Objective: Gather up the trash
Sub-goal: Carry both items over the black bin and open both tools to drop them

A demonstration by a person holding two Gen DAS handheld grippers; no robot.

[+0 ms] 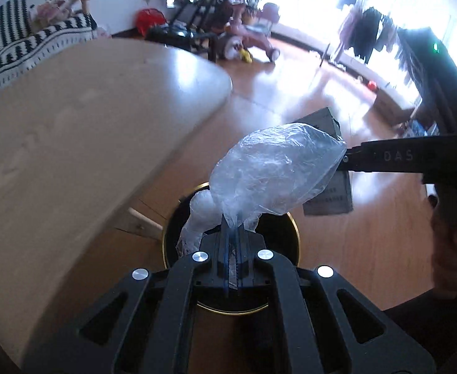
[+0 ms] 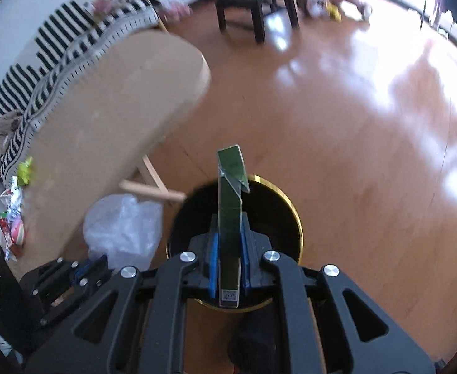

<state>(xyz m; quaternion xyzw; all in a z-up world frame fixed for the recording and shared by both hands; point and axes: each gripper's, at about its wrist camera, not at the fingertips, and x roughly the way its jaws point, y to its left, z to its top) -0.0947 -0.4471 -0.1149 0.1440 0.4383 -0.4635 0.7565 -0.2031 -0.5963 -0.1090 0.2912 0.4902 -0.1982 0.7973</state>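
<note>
My left gripper [image 1: 233,230] is shut on the neck of a crumpled clear plastic bag [image 1: 275,171], which stands up over a round black bin with a gold rim [image 1: 295,227] on the floor. My right gripper [image 2: 230,227] is shut on a flat green carton [image 2: 230,212], held upright above the same bin [image 2: 290,201]. In the left wrist view the right gripper [image 1: 345,159] reaches in from the right with the carton [image 1: 331,199] behind the bag. The right wrist view shows the left gripper [image 2: 91,268] and bag [image 2: 122,227] at lower left, beside the bin.
A light wooden table [image 1: 72,124] stands left of the bin, its leg [image 2: 153,191] close to the rim. Several wrappers [image 2: 13,215] lie at the table's near end [image 2: 103,109]. A striped sofa, a dark chair [image 2: 256,6] and toys stand farther back on the shiny wood floor.
</note>
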